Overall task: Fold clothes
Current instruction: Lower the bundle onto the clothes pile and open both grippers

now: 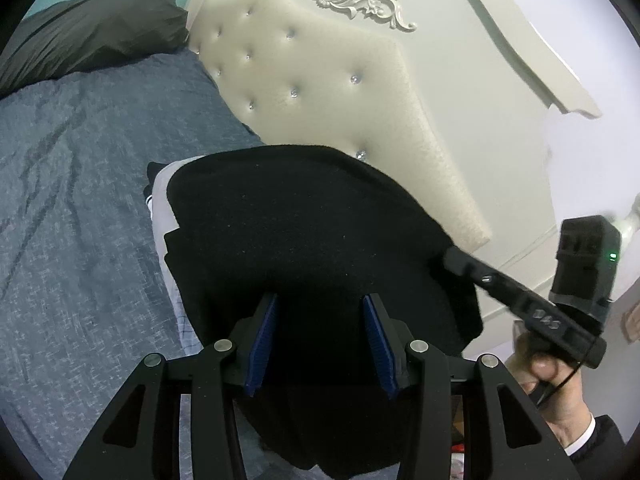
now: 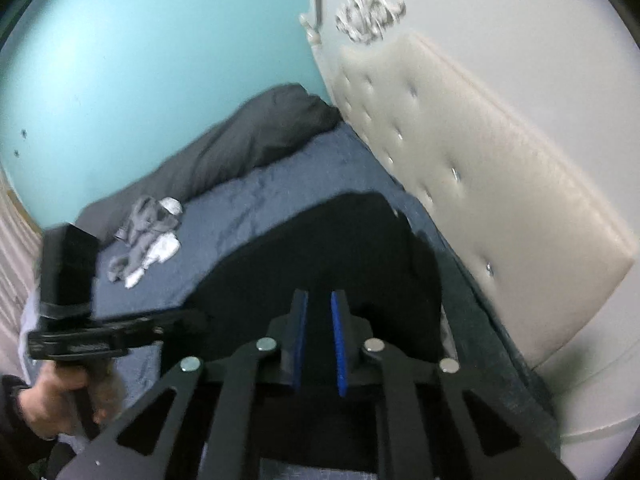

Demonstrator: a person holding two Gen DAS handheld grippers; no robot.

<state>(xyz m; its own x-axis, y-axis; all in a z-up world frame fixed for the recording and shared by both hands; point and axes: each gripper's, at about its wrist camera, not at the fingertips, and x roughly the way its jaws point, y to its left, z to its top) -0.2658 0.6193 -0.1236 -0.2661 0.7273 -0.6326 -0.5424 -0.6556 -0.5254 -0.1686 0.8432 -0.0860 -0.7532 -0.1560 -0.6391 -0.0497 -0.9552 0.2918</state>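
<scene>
You're holding both grippers over a black garment (image 1: 312, 232) that is lying on the blue-grey bedspread (image 1: 80, 200), close beside the cream tufted headboard (image 1: 320, 92). Your left gripper (image 1: 320, 340) is sitting with its blue pads (image 1: 264, 344) spread wide, black cloth filling the gap and running under the fingers, but whether it is actually pinching any fabric I cannot tell. From that same left wrist view, your right gripper (image 1: 452, 260) is coming in from the right edge, its tip touching the garment's right border; the grip there is too small to judge. In the right wrist view your right gripper's pads (image 2: 338, 344) are standing narrowly apart, with dark cloth beneath them; nothing is clearly caught between them. A light-coloured garment (image 1: 164, 208) is peeking out from under the black one on its left side. A grey pillow (image 2: 248, 148) is lying against the teal wall (image 2: 160, 48). A loose heap of grey and white socks (image 2: 148, 236) is sitting well apart, near the pillow.
</scene>
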